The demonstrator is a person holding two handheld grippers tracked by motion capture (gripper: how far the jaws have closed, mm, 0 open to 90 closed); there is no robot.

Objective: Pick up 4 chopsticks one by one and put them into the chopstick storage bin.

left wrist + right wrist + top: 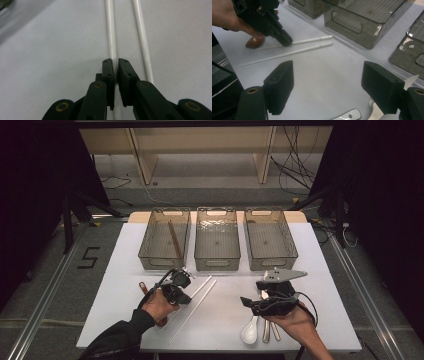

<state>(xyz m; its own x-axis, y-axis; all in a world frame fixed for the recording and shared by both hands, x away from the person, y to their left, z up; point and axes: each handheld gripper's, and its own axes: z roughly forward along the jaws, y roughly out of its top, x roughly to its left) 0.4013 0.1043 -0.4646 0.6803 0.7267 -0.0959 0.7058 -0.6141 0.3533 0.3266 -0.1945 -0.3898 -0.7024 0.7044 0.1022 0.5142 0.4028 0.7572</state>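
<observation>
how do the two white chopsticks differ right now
The left gripper has its jaws closed around one white chopstick; the other white chopstick lies free on the table. The gripped one sits nearer the bins. Both are white, thin and roughly parallel.

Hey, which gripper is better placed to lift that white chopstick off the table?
Left. The left gripper already has its jaws closed around one white chopstick; the right gripper hangs open, apart from both chopsticks.

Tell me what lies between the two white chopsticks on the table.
Nothing: a bare strip of white table separates the left chopstick, gripped by the left gripper, from the right chopstick, as the left gripper view shows.
</observation>
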